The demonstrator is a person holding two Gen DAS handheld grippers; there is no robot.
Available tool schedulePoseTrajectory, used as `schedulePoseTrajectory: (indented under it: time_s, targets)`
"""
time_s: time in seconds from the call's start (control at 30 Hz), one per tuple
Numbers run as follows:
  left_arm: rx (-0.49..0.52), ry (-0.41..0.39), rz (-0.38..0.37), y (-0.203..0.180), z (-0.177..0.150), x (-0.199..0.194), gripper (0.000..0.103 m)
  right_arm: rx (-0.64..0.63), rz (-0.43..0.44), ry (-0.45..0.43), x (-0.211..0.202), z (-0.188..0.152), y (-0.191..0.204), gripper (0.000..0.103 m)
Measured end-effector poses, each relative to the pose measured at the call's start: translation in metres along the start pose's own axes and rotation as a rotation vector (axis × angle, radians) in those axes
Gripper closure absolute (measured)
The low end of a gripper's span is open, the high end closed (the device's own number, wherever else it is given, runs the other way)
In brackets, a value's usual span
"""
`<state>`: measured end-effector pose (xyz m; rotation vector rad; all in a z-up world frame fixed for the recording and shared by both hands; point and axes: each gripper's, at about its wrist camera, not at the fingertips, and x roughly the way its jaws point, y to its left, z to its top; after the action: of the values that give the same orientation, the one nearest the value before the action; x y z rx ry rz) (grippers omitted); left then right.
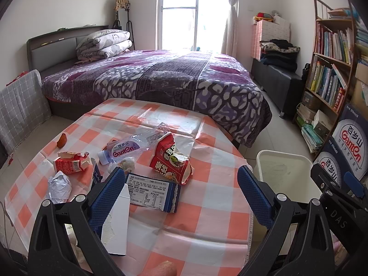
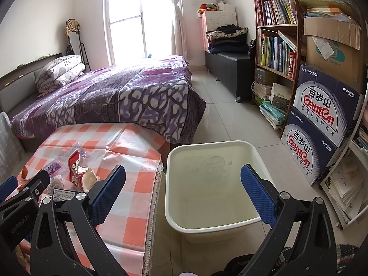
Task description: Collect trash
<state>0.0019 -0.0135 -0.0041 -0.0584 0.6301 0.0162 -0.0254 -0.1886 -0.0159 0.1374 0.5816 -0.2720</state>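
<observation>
Trash lies on the checked table (image 1: 207, 197): a crushed Ganten water bottle (image 1: 131, 147), a torn red noodle packet (image 1: 172, 158), a flat blue-and-white wrapper (image 1: 151, 193), a torn red carton (image 1: 71, 163), crumpled white paper (image 1: 59, 184), a white card (image 1: 117, 225) and an orange scrap (image 1: 61, 140). My left gripper (image 1: 181, 191) is open and empty, low over the table near the wrapper. My right gripper (image 2: 184, 188) is open and empty above the empty white bin (image 2: 214, 184), which stands on the floor right of the table (image 2: 128, 161). The bin also shows in the left wrist view (image 1: 283, 161).
A bed with a purple cover (image 1: 161, 76) stands behind the table. A bookshelf (image 2: 276, 41) and stacked Ganten boxes (image 2: 322, 119) line the right wall. A dark bench with folded clothes (image 2: 230, 64) is at the back right. Tiled floor (image 2: 230, 119) lies between bed and shelf.
</observation>
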Motion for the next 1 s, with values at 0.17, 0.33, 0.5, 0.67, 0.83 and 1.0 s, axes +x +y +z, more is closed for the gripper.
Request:
schedulePoseTrajectory:
  time_s: [0.17,0.33,0.5,0.67,0.83,1.0]
  targets:
    - [0.003,-0.004,0.001,0.0,0.0,-0.001,0.008,0.001,0.001,-0.001,0.0,0.0,0.0,0.007]
    - [0.008,-0.01,0.003,0.0,0.0,-0.001,0.008,0.001,0.002,0.0,0.0,-0.001,0.001,0.007]
    - [0.018,-0.021,0.004,0.005,-0.004,0.002,0.008,0.001,0.002,0.0,0.001,0.0,0.0,0.007]
    - [0.022,-0.028,0.006,0.005,-0.004,0.001,0.008,0.0,0.003,-0.002,0.001,0.0,0.0,0.007]
    - [0.024,-0.033,0.006,0.005,-0.005,0.001,0.008,-0.004,0.001,-0.005,-0.002,0.001,0.002,0.007]
    - [0.016,-0.032,0.015,0.011,-0.005,0.004,0.008,0.004,0.01,0.004,0.001,-0.002,0.008,0.007]
